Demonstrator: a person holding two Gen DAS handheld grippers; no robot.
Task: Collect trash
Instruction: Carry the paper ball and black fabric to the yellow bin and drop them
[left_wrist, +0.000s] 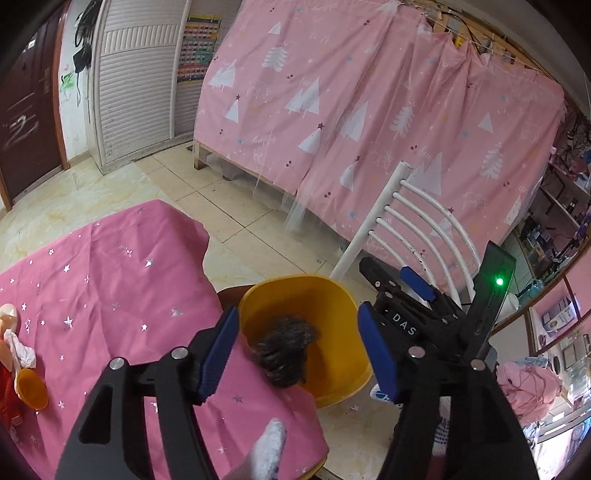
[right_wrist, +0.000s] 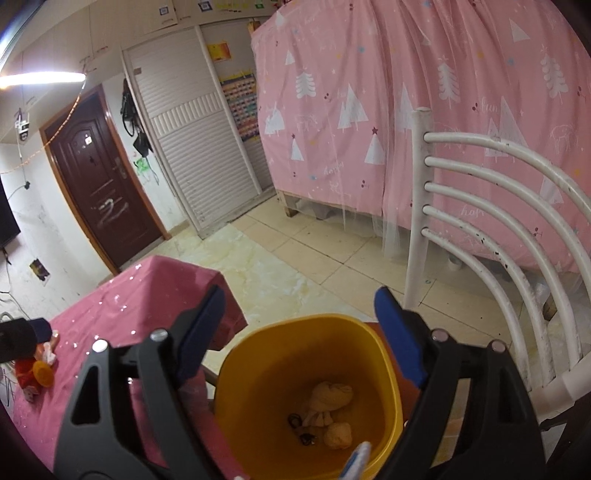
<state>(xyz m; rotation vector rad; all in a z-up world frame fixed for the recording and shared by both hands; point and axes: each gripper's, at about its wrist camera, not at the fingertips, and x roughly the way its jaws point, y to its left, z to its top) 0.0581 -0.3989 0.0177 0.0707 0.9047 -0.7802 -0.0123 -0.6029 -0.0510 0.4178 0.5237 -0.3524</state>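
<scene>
Dropping step: dark fuzzy clump (left_wrist: 286, 349) falling into yellow bin (left_wrist: 343, 384) under released left gripper (left_wrist: 299, 350). Right gripper (right_wrist: 299, 339) released, empty. Next: bench (left_wrist: 110, 280) scraps (left_wrist: 18, 354) at nine o'clock.

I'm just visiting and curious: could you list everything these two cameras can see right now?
bin: one, yellow, on the floor beside the table, crumpled scraps inside
dark fuzzy clump: one, grey-black, at the bin's near rim
tablecloth: one, pink with silver stars, over the table
orange scoop: one, at the table's left edge
chair: one, white, behind the bin
curtain: one, pink, tree print
door: one, dark brown
left gripper: black, blue pads, open
right gripper: same, open over the bin
</scene>
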